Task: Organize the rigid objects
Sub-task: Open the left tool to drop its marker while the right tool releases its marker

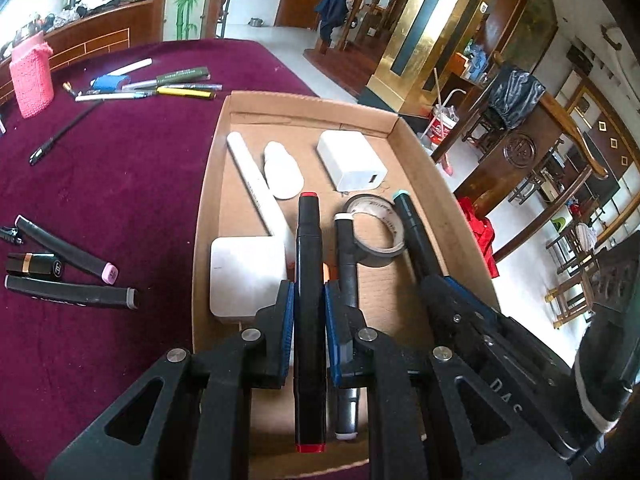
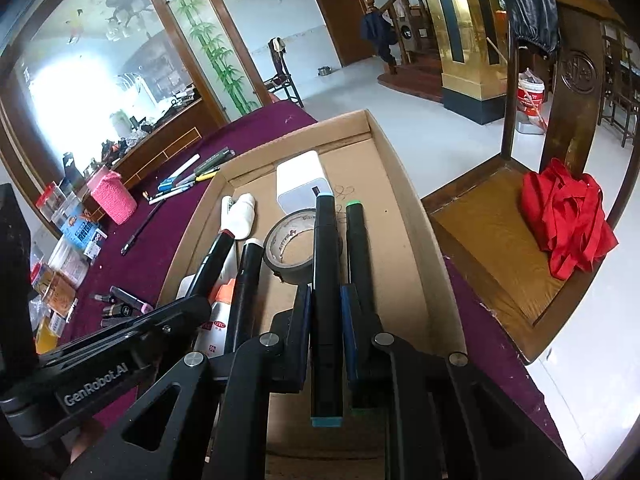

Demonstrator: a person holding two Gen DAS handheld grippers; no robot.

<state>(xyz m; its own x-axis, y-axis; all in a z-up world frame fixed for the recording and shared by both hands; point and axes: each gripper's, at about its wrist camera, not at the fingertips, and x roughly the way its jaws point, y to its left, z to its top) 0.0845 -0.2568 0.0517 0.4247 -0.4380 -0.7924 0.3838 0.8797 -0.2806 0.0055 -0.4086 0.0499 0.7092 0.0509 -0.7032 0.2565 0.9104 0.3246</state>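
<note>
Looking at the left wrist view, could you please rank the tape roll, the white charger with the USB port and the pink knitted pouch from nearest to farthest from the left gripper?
From the left gripper:
1. Tape roll, just ahead and to the right, inside the cardboard tray.
2. White charger, farther back in the tray.
3. Pink knitted pouch, far left on the maroon cloth, outside the tray.

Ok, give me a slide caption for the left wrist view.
Left gripper holds a red-capped marker over the cardboard tray, beside the right gripper with its teal-capped marker.
</note>
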